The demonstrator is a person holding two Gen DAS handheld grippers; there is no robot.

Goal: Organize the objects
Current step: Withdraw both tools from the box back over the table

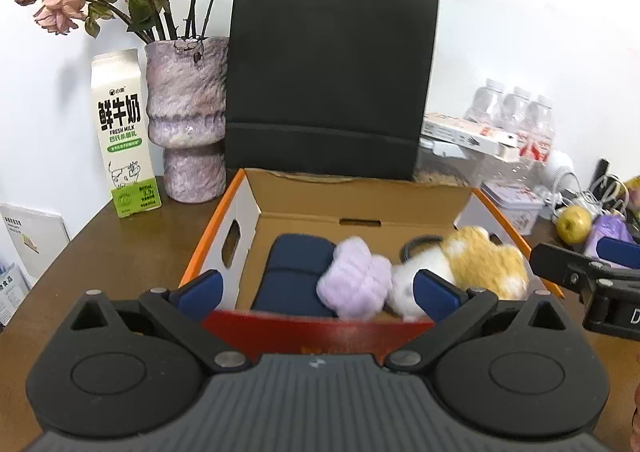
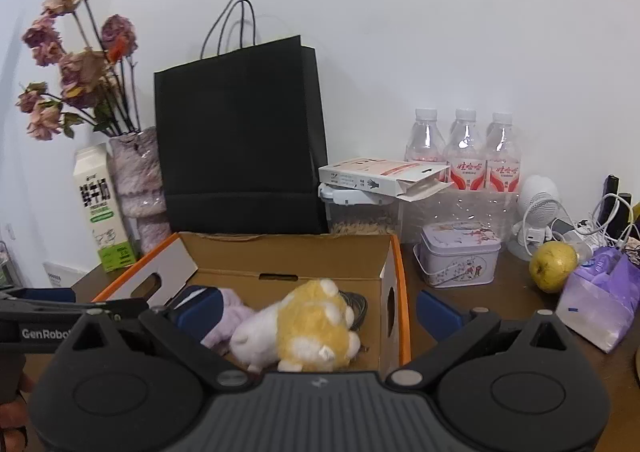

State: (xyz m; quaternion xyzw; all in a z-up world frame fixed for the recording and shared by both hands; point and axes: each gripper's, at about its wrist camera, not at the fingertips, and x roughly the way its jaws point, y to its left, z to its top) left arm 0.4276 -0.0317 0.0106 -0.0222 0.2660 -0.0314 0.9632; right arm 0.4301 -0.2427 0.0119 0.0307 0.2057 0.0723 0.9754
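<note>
An open cardboard box (image 1: 208, 232) with an orange rim stands on the brown table. Inside it lie a navy blue case (image 1: 292, 272), a lilac plush (image 1: 356, 284) and a yellow-and-white plush paw (image 1: 480, 264). My left gripper (image 1: 318, 292) is open over the box's near wall. The lilac plush sits loose and blurred between its fingers. My right gripper (image 2: 316, 312) is open too and straddles the right wall of the box (image 2: 394, 292), just above the plush paw (image 2: 308, 328). Neither gripper holds anything.
Behind the box stand a black paper bag (image 1: 332, 79), a mottled vase (image 1: 186, 119) of dried roses and a milk carton (image 1: 124, 131). To the right are water bottles (image 2: 464, 155), a tin (image 2: 460, 256), a yellow-green fruit (image 2: 554, 266), a purple packet (image 2: 600, 300) and cables.
</note>
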